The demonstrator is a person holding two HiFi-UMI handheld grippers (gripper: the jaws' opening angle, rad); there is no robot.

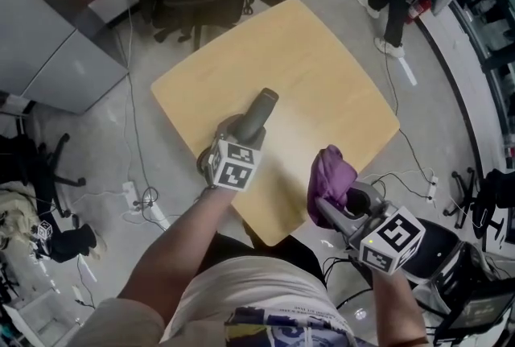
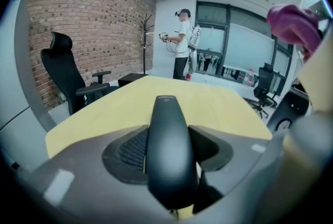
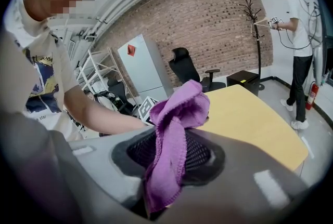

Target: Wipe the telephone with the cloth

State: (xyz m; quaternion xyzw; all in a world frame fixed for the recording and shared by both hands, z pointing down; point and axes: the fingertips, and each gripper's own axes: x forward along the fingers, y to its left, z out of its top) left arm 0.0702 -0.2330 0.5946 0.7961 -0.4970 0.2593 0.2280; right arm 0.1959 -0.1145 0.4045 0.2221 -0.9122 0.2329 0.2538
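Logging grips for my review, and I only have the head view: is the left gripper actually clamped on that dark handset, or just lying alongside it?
Observer: Clamped. The left gripper view shows the black telephone handset lying lengthwise between the jaws of the left gripper, with the pads against its sides.
Operator: And how is the cloth held on the right?
Observer: In the right gripper view, the right gripper pinches the purple cloth at a bunched fold, and a tail hangs below the jaws.
Operator: Is there anything past the table that I'm missing?
Observer: A coat stand stands beside the brick wall.
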